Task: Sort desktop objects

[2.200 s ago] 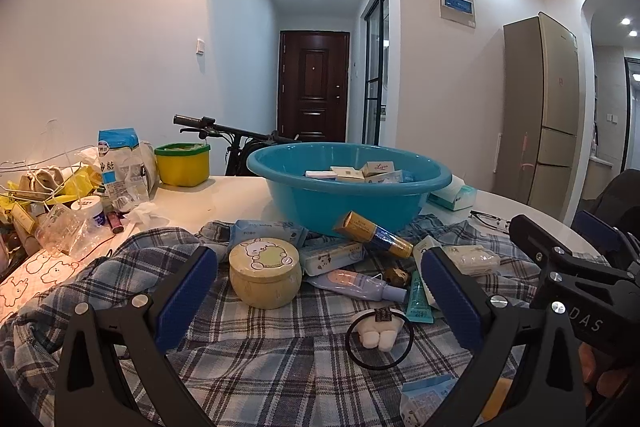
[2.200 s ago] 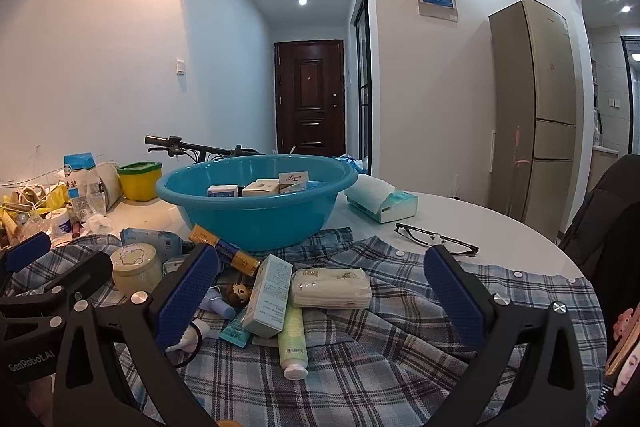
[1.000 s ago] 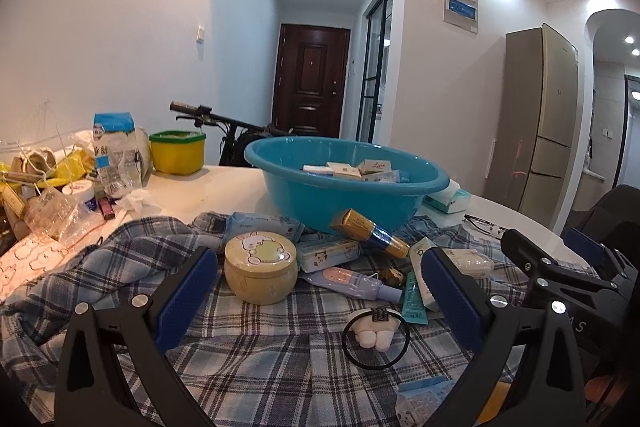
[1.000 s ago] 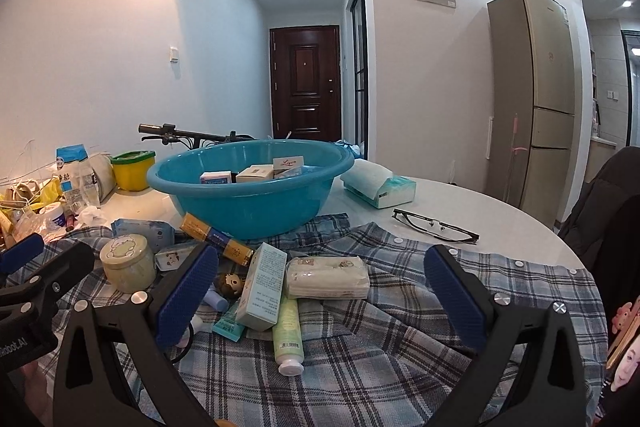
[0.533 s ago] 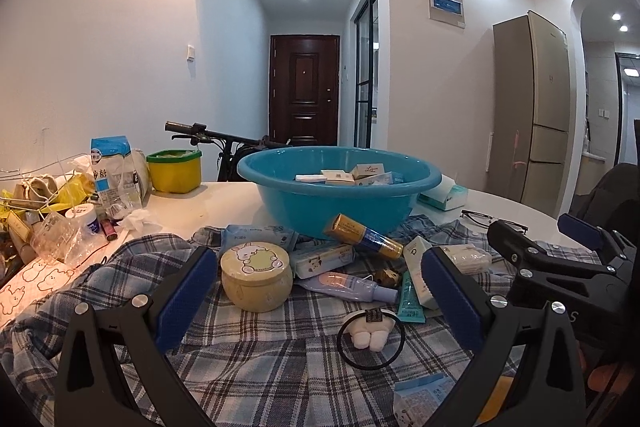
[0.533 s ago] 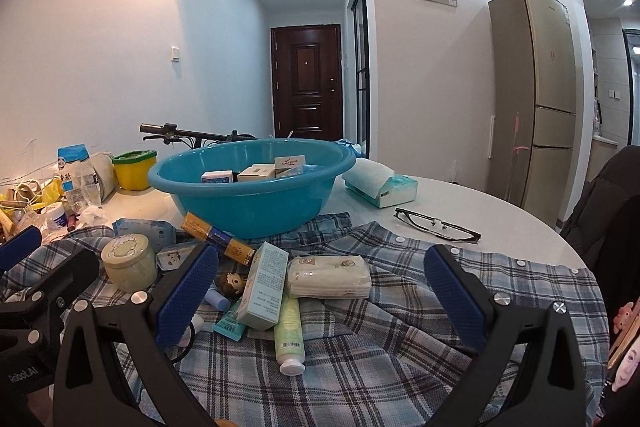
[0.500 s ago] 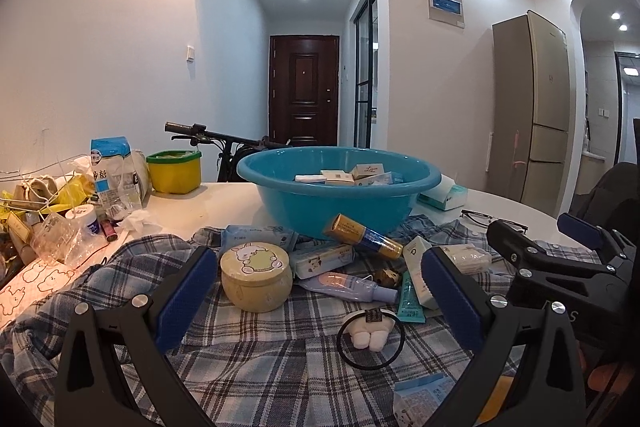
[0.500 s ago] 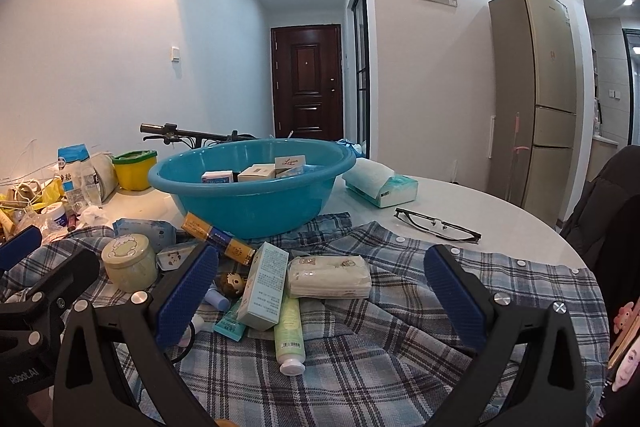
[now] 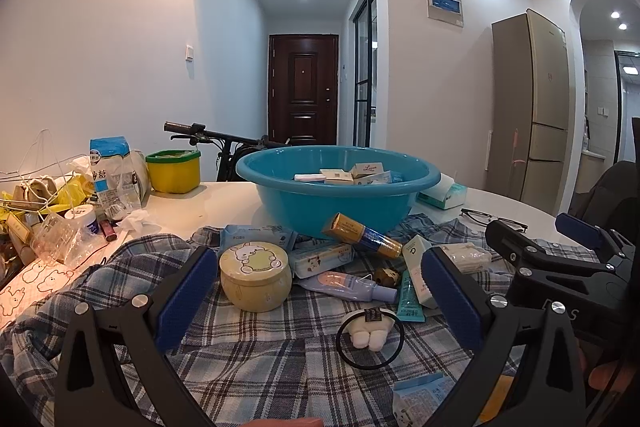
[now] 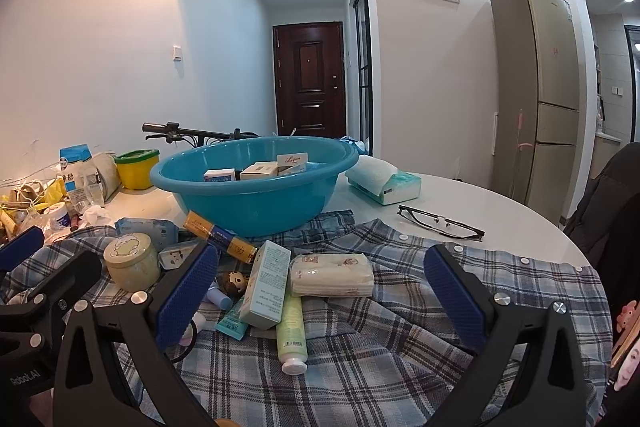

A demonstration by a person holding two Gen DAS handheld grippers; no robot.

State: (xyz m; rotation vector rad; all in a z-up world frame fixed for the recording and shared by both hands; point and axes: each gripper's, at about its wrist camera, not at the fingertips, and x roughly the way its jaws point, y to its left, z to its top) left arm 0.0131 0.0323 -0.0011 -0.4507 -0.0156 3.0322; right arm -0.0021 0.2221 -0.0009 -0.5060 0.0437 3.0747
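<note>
Both my grippers gape wide, nothing held: left gripper (image 9: pixel 316 295) hovers over the round yellow tin (image 9: pixel 255 281), right gripper (image 10: pixel 320 293) over the tall pale box (image 10: pixel 266 285) and wrapped pack (image 10: pixel 331 275). Loose toiletries lie piled on the plaid shirt (image 10: pixel 360 367), just before the teal basin (image 10: pixel 252 183), which holds small boxes already (likely the sort bin). White round table (image 10: pixel 500 211); hallway door (image 10: pixel 310 79) and fridge (image 10: pixel 536 87) beyond.
</note>
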